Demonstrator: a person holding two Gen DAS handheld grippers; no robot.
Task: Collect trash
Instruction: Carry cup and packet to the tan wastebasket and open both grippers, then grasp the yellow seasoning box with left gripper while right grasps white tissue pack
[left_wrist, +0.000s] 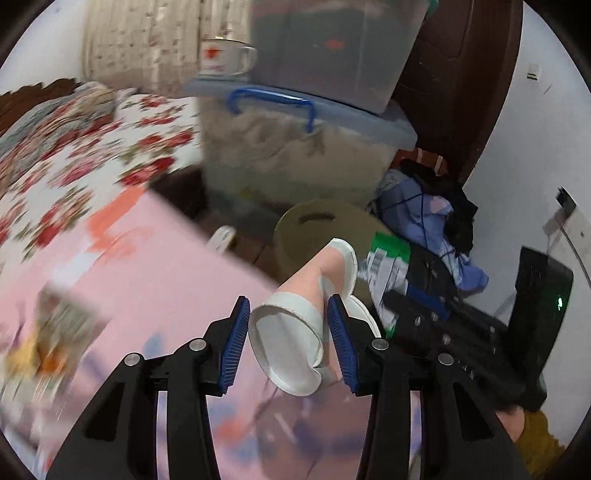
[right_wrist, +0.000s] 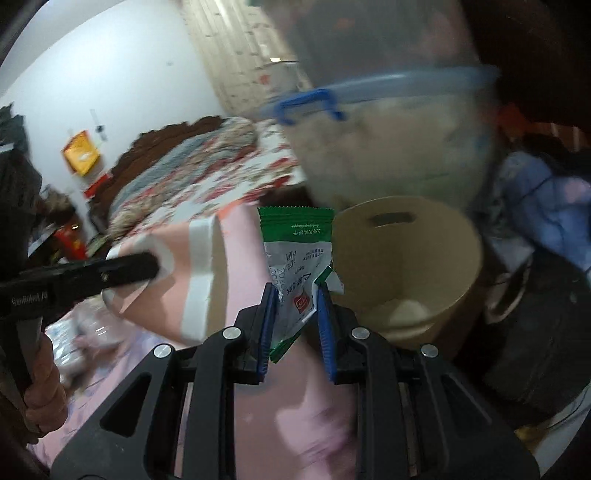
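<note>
Both my wrist cameras look forward along my fingers, close over the pink bed, sharing the tan bin (left_wrist: 317, 221) (right_wrist: 406, 258).

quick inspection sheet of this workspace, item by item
surface: pink cloth, blurred by motion
job's things: pink and white paper cup in the left gripper; green and white snack wrapper in the right gripper; tan bin just beyond, something pale at its bottom
clutter: blurred packets at the cloth's left edge; pile of clothes by the wall
grippers: left gripper jaws closed on the cup's sides; right gripper jaws closed on the wrapper
cables: dark cord across the clothes
surroundings: stacked storage boxes, mug on the lower one's lid, floral bedding
</note>
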